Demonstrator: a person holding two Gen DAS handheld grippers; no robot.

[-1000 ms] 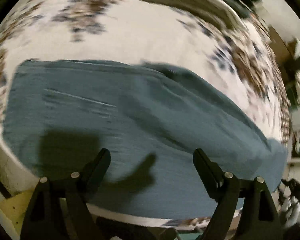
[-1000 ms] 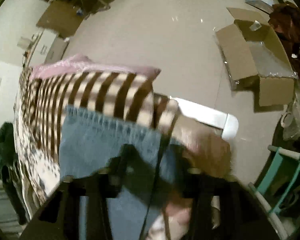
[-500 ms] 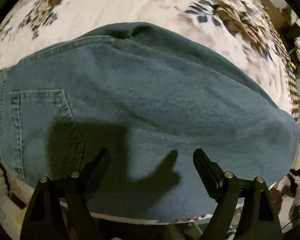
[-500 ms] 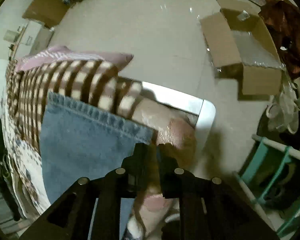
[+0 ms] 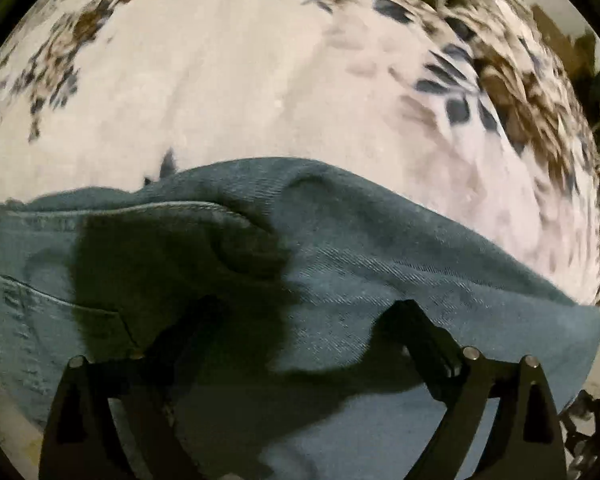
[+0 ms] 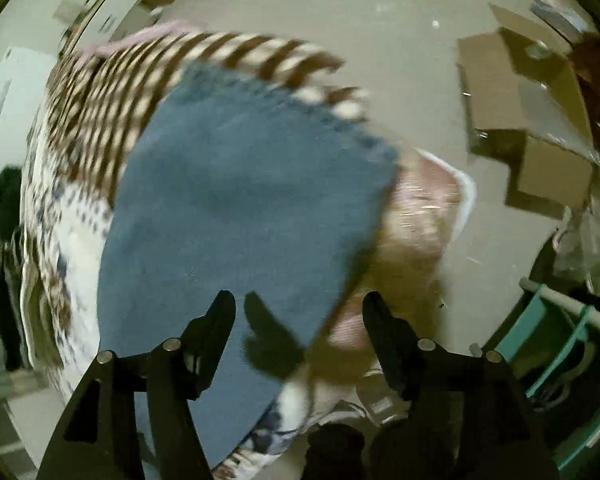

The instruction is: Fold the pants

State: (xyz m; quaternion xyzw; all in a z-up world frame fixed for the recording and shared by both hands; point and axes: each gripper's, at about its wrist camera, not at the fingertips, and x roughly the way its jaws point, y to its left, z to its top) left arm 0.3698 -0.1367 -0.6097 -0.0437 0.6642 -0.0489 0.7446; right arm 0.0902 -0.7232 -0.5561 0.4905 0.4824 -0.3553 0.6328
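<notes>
**Right jaws let go of the hem, left jaws spread over the seat**

Since the earlier frames, the right gripper (image 6: 298, 308) has gone from clamped on the denim to standing apart: its jaws have just been opening, and the pants (image 6: 240, 200) now lie free beneath them, the leg edge running between the 2 fingers with neither pad pressing on it. One finger (image 6: 220, 312) hangs over the blue cloth, the other over the shiny pinkish surface beside it.

On the other side, the left gripper (image 5: 304, 312) has drawn closer to the jeans (image 5: 380, 264), its jaws having just been opening a little more; they stand wide and grasp nothing, pointing down at the denim near a stitched pocket (image 5: 60, 304) and a raised crease. A dark shadow of the tool falls across the cloth.

The pants lie flat on the floral bedspread (image 5: 220, 80), with the hemmed leg end reaching a brown-and-cream striped pillow (image 6: 140, 80) at the bed's edge. Beyond the bed, an open cardboard box (image 6: 528, 120) sits on the bare floor (image 6: 380, 0).
</notes>
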